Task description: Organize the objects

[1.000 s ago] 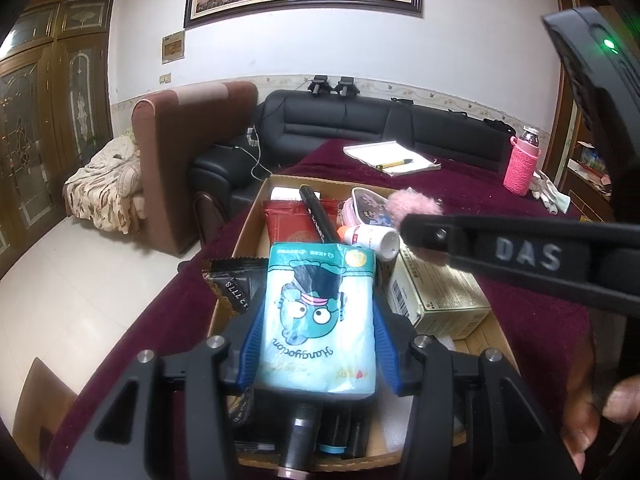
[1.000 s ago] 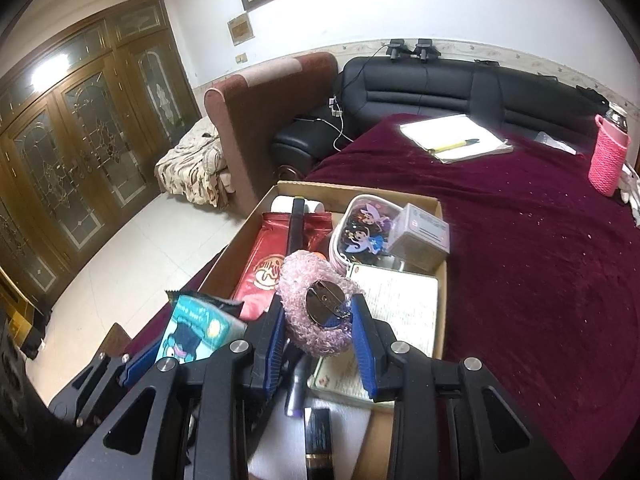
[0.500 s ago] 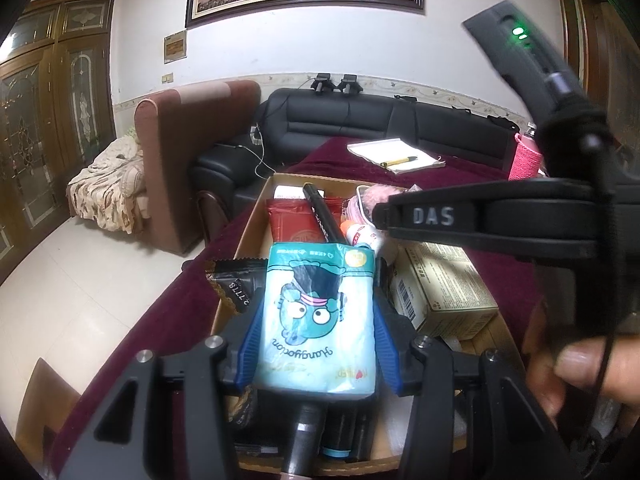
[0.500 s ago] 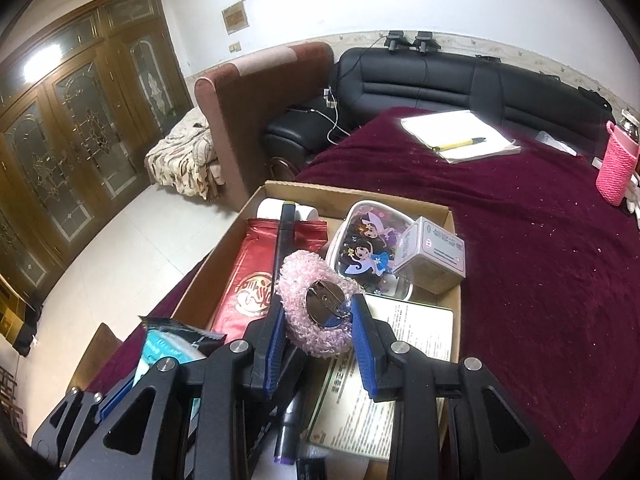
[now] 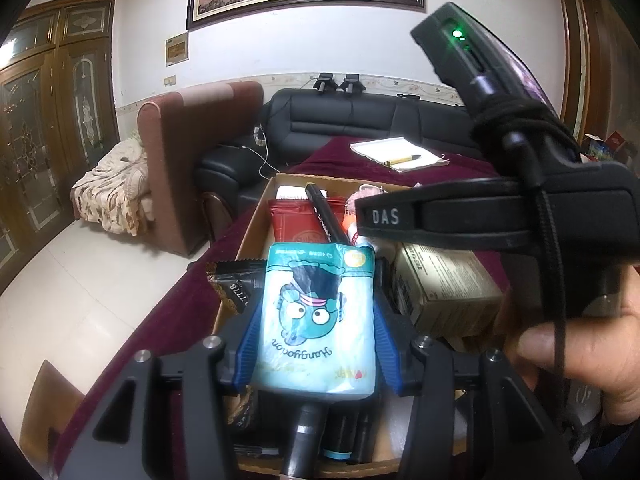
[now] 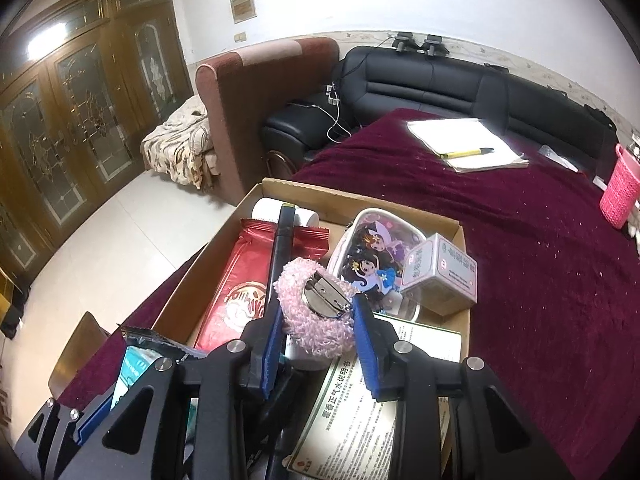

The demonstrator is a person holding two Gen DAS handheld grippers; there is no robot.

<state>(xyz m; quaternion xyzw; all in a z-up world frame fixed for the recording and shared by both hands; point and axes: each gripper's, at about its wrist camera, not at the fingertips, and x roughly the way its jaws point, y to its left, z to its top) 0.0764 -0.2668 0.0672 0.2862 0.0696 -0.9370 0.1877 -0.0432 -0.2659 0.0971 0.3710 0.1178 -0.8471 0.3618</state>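
Observation:
My left gripper [image 5: 319, 310] is shut on a light-blue snack packet [image 5: 316, 280] with a cartoon face, held above the near end of a cardboard box [image 5: 256, 236]. Over the middle of the same box [image 6: 360, 202], my right gripper [image 6: 318, 308] is shut on a pink fluffy hair clip [image 6: 312, 338] whose metal clasp faces up. In the left wrist view the right gripper's body [image 5: 480, 220] crosses the frame from the right, held by a hand [image 5: 580, 360]. The box holds a red packet [image 6: 236, 280], a black marker [image 6: 284, 236], a cartoon pouch [image 6: 368, 256] and a small carton [image 6: 440, 276].
The box lies on a maroon tablecloth [image 6: 540, 280]. A notebook with a yellow pen [image 6: 464, 148] lies at the far side and a pink bottle sleeve [image 6: 620, 192] stands at the right edge. A dark sachet [image 5: 236, 288] sticks up at the box's left wall. A black sofa [image 6: 440, 76] stands behind.
The right gripper has carried the pink clip further over the box, sliding leftward across the left wrist view. The left gripper and its packet have stayed put.

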